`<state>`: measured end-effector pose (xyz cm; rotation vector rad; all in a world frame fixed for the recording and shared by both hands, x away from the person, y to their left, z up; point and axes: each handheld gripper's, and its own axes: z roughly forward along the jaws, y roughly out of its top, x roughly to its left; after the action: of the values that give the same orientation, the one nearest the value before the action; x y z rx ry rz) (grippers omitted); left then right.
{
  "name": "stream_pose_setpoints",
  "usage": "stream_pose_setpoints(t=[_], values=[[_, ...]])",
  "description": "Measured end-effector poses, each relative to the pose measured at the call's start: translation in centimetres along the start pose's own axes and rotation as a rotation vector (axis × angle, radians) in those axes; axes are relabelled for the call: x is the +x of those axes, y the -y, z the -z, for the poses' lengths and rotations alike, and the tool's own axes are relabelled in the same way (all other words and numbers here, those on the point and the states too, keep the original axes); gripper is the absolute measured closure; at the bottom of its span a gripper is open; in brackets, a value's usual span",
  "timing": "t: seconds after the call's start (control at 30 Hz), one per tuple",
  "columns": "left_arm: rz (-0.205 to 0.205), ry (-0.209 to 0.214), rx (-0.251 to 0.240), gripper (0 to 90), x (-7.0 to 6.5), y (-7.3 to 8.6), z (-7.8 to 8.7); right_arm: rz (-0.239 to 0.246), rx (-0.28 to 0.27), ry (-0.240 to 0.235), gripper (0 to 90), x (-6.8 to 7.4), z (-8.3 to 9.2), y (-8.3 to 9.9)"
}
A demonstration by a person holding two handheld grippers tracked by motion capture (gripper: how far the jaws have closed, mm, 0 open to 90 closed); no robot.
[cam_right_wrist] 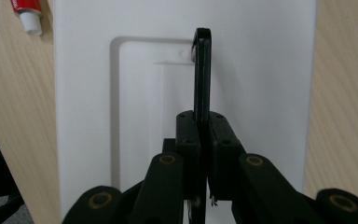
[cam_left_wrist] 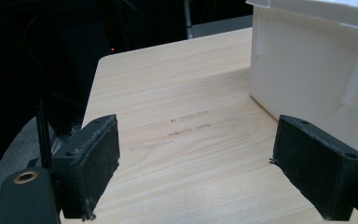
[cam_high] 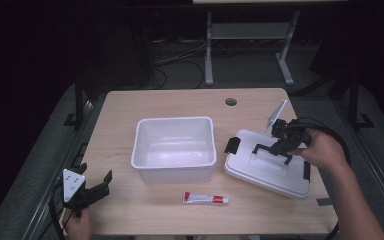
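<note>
1. Nearest the high camera, the left gripper (cam_high: 100,187) sits at the front-left corner of the desk (cam_high: 180,102), held in a hand (cam_high: 77,225) at the bottom edge. Its fingers (cam_left_wrist: 95,158) are spread wide with nothing between them; bare wood shows in the gap in the left gripper view.
2. Just ahead of that gripper, a white bin (cam_high: 174,148) stands upright and open at the middle of the desk. Its side wall (cam_left_wrist: 307,70) appears close beside one finger in the left gripper view, not touching it.
3. A small red-and-white tube (cam_high: 205,198) lies flat on the desk in front of the bin, near the front edge and apart from both the bin and the lid.
4. A white lid (cam_high: 267,170) lies on the right part of the desk, just beside the bin, with black latches at its ends.
5. The lid's black handle (cam_right_wrist: 202,70) stands upright from a recessed panel at the lid's centre.
6. The right gripper (cam_high: 275,152) is over the lid, held by the right hand (cam_high: 322,150). Its fingers (cam_right_wrist: 186,140) are pressed together on the black handle, pinching it edge-on, as the right gripper view shows.
7. Whether the lid rests fully on the desk or is raised at one side cannot be told.
</note>
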<state>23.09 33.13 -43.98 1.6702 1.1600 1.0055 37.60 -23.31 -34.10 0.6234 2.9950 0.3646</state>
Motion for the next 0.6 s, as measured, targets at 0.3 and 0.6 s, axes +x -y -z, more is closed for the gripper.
stream_pose_setpoints(t=[0.3, 0.6], values=[[0.009, -0.001, 0.0, 13.8, 0.2, 0.0, 0.0, -0.027, 0.014, -0.017, 84.2, -0.3, -2.4, 0.2], [0.013, -0.005, 0.003, 13.8, 0.4, 0.1, 0.0, -0.026, 0.029, -0.035, 84.1, -0.3, -4.6, -0.2]])
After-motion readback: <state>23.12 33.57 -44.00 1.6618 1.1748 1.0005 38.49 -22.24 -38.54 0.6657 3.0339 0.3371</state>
